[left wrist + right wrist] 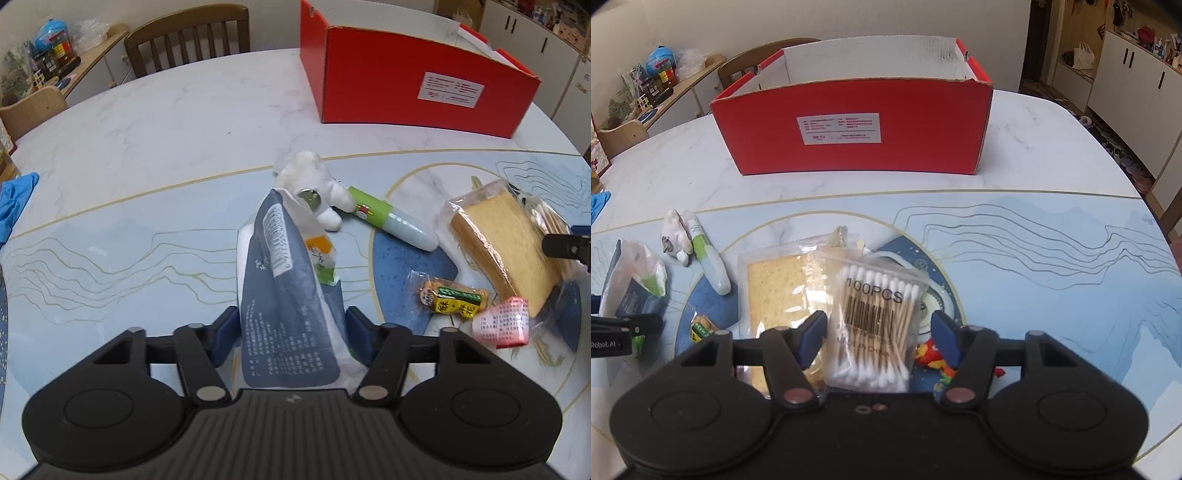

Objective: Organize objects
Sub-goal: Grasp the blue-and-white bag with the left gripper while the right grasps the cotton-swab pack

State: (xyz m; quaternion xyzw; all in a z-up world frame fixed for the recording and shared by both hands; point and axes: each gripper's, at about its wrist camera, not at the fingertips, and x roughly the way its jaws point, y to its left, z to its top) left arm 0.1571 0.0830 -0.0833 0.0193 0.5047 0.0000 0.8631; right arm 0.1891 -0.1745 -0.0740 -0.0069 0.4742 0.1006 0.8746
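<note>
My left gripper (pixel 291 332) is shut on a blue-and-white snack bag (pixel 284 295), which stands up between the fingers. Beyond it lie a white plush toy (pixel 314 184) and a green-and-white tube (pixel 388 219). My right gripper (pixel 879 332) straddles a clear bag of cotton swabs (pixel 875 317); the pads stand a little off the bag's sides. The swab bag lies partly on a wrapped sponge cake (pixel 775 288). The open red box (pixel 857 129) stands at the far side of the table; it also shows in the left wrist view (pixel 417 81).
Small wrapped snacks (pixel 454 299) and a pink packet (pixel 502 325) lie beside the cake (pixel 502 240). A red-yellow toy (pixel 934 358) lies under the right gripper. A blue glove (pixel 14 206) lies at the left table edge. Wooden chairs (pixel 188 33) stand behind the table.
</note>
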